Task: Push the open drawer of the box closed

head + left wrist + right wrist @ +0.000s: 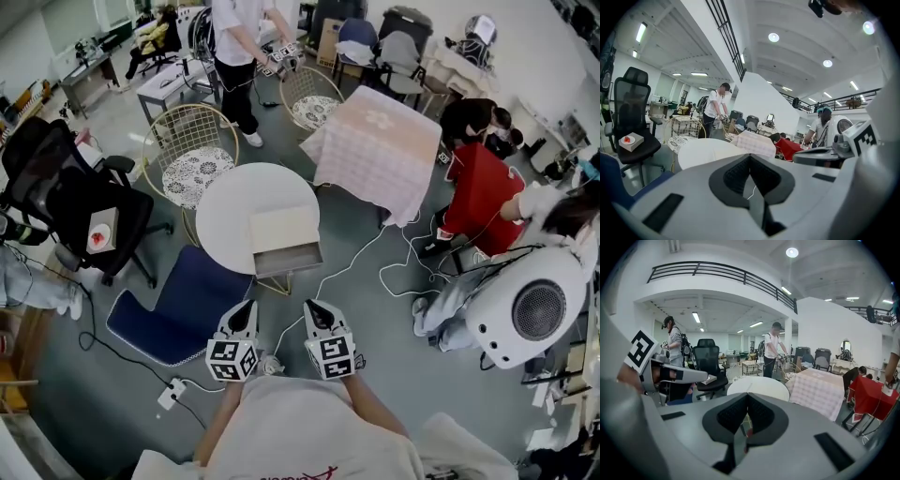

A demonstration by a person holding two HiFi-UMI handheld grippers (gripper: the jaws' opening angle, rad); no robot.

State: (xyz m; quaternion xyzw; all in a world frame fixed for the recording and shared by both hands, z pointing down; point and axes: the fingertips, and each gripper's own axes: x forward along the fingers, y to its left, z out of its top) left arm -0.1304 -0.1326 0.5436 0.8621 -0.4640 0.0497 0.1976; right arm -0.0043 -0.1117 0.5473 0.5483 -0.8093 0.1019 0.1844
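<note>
Drawer [288, 258] stands pulled out of the box [281, 225], which sits at the near edge of the round white table [230, 202], with its open end facing me. My left gripper [246, 307] and right gripper [313, 307] are both pressed together on nothing. They are side by side, close to my body and well short of the table.

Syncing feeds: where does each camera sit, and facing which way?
Head view: on the head, steeply down at table, box, drawer; left gripper, right gripper show.
Left gripper view: on it, along its shut jaws toward the table; right gripper at right.
Right gripper view: likewise, left gripper at left.
All share the table.
</note>
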